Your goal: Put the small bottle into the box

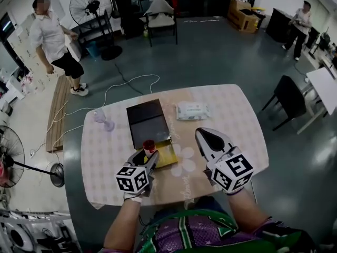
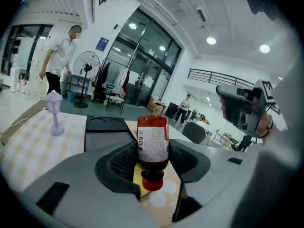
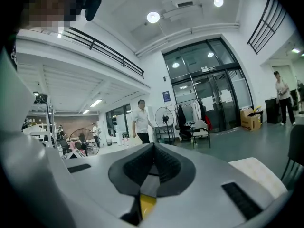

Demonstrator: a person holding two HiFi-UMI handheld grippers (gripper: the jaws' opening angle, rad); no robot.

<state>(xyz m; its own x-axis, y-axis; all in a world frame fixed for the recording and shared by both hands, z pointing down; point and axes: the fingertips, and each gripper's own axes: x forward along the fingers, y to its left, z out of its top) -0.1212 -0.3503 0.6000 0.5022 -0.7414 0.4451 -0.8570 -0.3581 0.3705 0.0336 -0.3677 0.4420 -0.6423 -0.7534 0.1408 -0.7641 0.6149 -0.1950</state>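
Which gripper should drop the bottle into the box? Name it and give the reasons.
Left. The left gripper is shut on the small bottle, cap down, over the yellow inside of the box. The right gripper is shut on nothing and sits off to the box's side.

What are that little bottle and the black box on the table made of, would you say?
Small bottle: shiny dark body, glass or plastic, I can't tell which. It has a printed paper-like label and a red cap that is probably plastic.
Box: the open black lid is smooth, with moulded round recesses, so probably plastic or pressed card. The inside is yellow, material unclear.
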